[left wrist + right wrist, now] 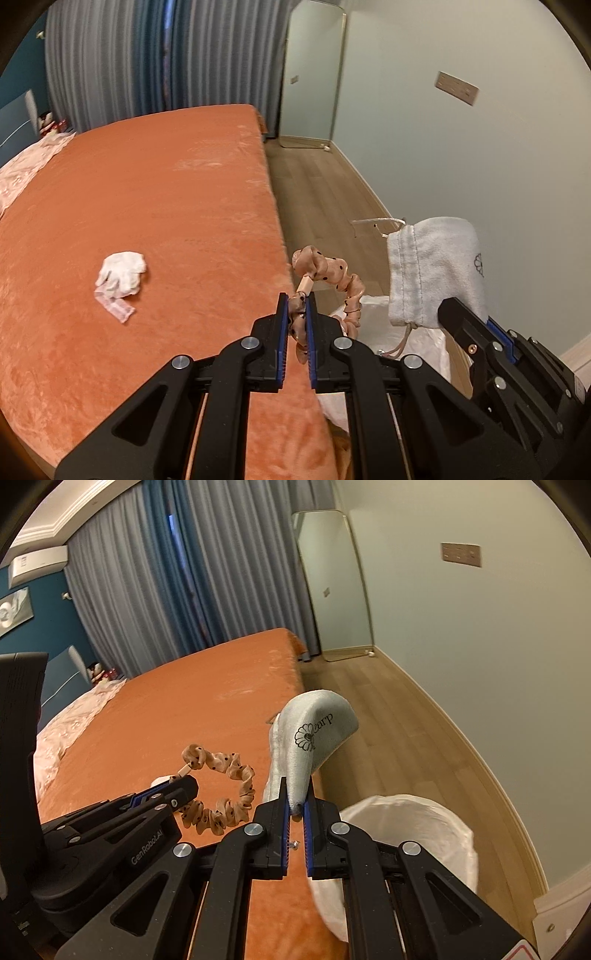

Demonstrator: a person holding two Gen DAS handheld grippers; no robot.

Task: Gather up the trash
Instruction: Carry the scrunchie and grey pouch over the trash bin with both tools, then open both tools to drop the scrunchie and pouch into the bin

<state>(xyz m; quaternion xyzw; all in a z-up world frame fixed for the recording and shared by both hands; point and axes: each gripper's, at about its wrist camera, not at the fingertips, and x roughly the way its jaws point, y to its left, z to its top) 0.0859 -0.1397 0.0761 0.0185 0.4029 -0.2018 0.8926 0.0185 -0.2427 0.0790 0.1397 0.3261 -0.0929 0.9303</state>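
My left gripper (pixel 296 301) is shut on a beige polka-dot scrunchie (pixel 334 280), which hangs in a loop past the edge of the orange bed (pixel 147 206). The same scrunchie (pixel 225 794) and left gripper (pixel 181 786) show at the left of the right wrist view. My right gripper (pixel 296 794) is shut on a pale grey drawstring pouch (pixel 317 734) with a flower logo; the pouch (pixel 436 269) appears at the right of the left wrist view. Below both sits a bin lined with a white bag (pixel 406 834). A crumpled white tissue with a wrapper (pixel 120 282) lies on the bed.
A wood floor strip (pixel 317 192) runs between the bed and a pale wall. A standing mirror (pixel 332 583) leans at the far end. Grey-blue curtains (pixel 147 62) hang behind the bed. A pink cloth (pixel 22 170) lies along the bed's left side.
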